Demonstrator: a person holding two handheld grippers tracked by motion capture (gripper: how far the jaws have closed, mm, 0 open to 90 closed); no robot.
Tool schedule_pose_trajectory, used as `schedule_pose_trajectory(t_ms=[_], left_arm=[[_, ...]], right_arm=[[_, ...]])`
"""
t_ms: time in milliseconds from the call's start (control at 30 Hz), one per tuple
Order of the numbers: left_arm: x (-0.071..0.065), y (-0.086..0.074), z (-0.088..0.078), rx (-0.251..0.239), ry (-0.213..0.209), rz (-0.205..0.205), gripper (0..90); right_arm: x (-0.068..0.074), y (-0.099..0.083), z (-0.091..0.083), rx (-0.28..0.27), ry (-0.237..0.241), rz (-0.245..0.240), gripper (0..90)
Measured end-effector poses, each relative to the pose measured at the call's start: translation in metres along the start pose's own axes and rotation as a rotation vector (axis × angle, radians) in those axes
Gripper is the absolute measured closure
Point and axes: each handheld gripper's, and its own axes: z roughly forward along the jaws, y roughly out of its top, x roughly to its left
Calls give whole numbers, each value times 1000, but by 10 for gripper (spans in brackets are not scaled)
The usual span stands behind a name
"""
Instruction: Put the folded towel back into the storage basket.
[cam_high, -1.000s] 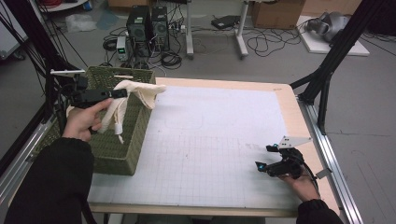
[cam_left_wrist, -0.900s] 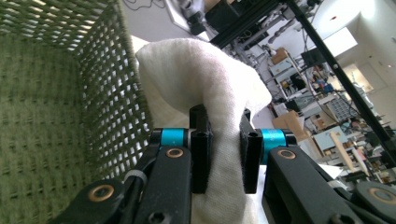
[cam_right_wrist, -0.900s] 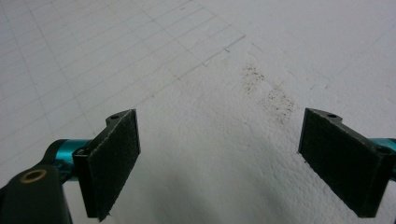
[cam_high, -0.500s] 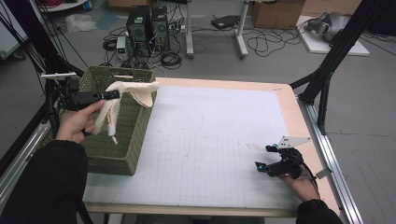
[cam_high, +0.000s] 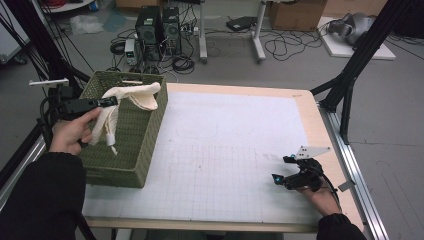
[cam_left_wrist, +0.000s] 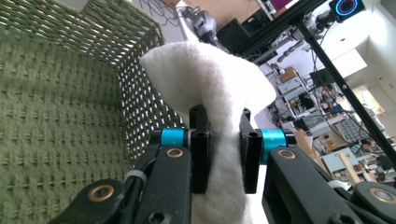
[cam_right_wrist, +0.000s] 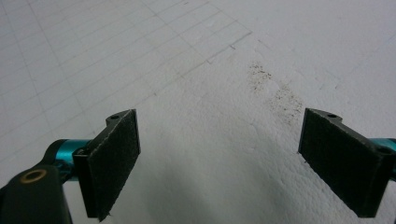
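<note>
Cloth pinched in left gripper over green basket; weave visible close-up in left gripper view. Right gripper wide open, empty, on white gridded mat. Cables, PCs on floor behind.

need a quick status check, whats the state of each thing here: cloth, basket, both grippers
cream cloth: pinched and lifted, draped over the basket's rim, part hanging inside
green woven basket: upright at the table's left edge, open top
left gripper: jaws shut on the cloth, over the basket
right gripper: jaws open, nothing between them, low over the white mat
</note>
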Motion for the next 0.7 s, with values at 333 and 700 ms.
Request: schedule_pose_trajectory(t_ms=[333, 700], left_arm=[[7, 0, -9, -17, 45, -6, 794], [20, -11, 1, -5, 98, -30, 794]], right_arm=[[0, 0, 1, 4, 5, -4, 118], [1, 0, 1, 8, 10, 3, 118]])
